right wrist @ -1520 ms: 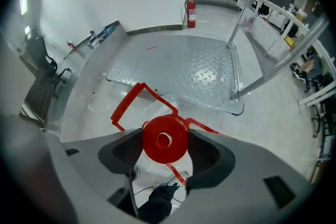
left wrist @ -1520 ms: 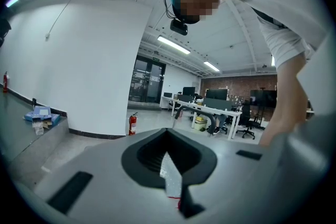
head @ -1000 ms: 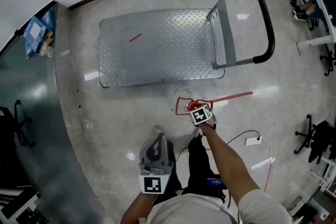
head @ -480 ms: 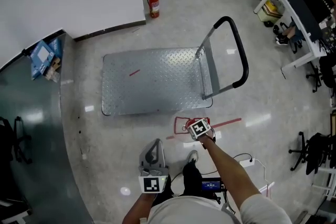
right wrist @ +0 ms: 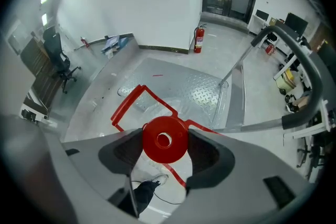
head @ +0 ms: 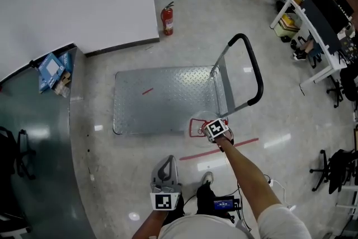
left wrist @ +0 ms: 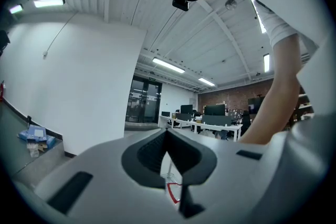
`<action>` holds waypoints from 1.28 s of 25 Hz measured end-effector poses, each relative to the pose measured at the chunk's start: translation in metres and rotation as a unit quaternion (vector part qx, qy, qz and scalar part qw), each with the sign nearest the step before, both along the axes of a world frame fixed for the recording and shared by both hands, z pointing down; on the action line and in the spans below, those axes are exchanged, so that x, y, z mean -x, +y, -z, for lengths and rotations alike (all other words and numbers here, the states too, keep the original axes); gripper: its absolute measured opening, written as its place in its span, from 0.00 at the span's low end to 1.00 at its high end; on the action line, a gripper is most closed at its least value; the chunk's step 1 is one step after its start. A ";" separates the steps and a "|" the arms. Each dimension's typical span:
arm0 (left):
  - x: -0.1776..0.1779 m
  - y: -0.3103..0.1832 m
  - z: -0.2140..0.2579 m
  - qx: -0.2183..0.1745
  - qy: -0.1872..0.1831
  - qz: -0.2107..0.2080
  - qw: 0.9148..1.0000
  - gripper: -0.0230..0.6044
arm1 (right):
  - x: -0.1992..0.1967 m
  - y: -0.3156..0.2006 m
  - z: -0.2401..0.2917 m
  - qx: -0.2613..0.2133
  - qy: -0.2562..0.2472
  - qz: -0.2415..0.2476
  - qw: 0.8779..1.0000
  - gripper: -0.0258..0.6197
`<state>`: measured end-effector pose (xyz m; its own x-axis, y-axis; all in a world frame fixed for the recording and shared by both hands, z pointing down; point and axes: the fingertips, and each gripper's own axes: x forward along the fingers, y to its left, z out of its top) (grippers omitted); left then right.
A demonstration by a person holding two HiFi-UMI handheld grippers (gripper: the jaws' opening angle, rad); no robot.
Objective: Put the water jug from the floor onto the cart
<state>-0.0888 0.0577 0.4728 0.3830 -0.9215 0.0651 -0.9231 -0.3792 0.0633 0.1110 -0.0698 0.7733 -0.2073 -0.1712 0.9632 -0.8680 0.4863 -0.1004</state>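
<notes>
right gripper (right wrist: 164, 148) — clamped on the jug's (right wrist: 142, 107) red cap (right wrist: 164, 139) | jug at cart's (head: 162, 98) near edge, by the handle (head: 255, 73) | left gripper (left wrist: 168, 140) — jaws together, empty, pointing up

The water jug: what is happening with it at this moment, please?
A person holds the clear water jug by its red cap in the right hand-held gripper, at the near edge of the steel cart. It seems not yet set down there. The left hand-held gripper is shut and empty, near the person's body.
</notes>
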 end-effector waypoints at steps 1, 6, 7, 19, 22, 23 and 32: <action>0.002 0.000 0.002 -0.002 0.004 0.001 1.000 0.04 | 0.001 -0.008 0.001 -0.004 0.000 0.000 1.000 0.46; 0.013 0.000 -0.004 0.011 -0.003 0.010 1.000 0.04 | 0.007 -0.045 0.010 -0.015 0.001 -0.006 1.000 0.46; 0.016 0.000 -0.004 0.012 -0.007 0.011 1.000 0.04 | 0.007 -0.052 0.009 -0.017 -0.001 -0.008 1.000 0.46; 0.026 -0.030 -0.017 0.007 -0.022 0.011 1.000 0.04 | 0.019 -0.099 -0.009 -0.015 -0.010 -0.018 1.000 0.46; 0.021 -0.039 -0.021 0.011 -0.018 0.006 1.000 0.04 | 0.022 -0.103 -0.014 -0.016 -0.014 -0.016 1.000 0.46; 0.020 -0.042 -0.023 0.012 -0.019 0.003 1.000 0.04 | 0.024 -0.103 -0.015 -0.016 -0.015 -0.015 1.000 0.46; 0.009 -0.065 -0.023 -0.003 -0.006 0.002 1.000 0.04 | 0.028 -0.112 -0.021 -0.014 -0.020 -0.010 1.000 0.46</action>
<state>-0.0977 -0.0077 0.4961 0.3783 -0.9234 0.0644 -0.9254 -0.3757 0.0491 0.0833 -0.1823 0.7948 -0.2423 -0.2031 0.9487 -0.8728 0.4726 -0.1217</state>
